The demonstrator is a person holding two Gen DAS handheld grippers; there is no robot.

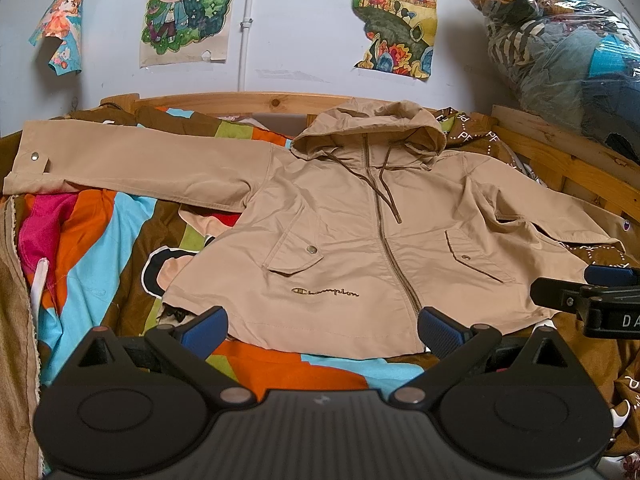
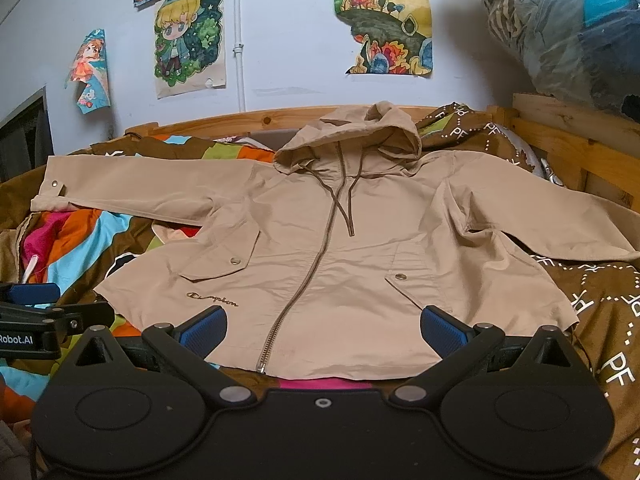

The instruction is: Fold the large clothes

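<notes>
Your tan hooded jacket [image 1: 340, 240] lies face up and zipped on the patterned bedspread [image 1: 100, 240], hood [image 1: 372, 132] toward the far wooden bed rail [image 1: 240, 101] and hem nearest you. Its scene-left sleeve [image 1: 132, 168] stretches straight out to the left, cuff snap showing; the scene-right sleeve [image 2: 552, 220] runs out to the right with a fold near the armpit. The drawcords [image 2: 344, 204] trail down beside the zipper [image 2: 308, 272].

Your left gripper [image 1: 320, 330] sits just at the near hem, left of the zipper's bottom end, its blue-padded fingers [image 1: 206, 330] spread wide with nothing between them. Your right gripper [image 2: 322, 330] is also at the near hem, right of the zipper pull, fingers [image 2: 444, 330] likewise spread apart and empty. Each gripper shows at the edge of the other's view, side by side.

Cartoon posters [image 2: 188, 40] hang on the far wall, and a clear bag of clothes [image 1: 560, 40] sits at the far right
</notes>
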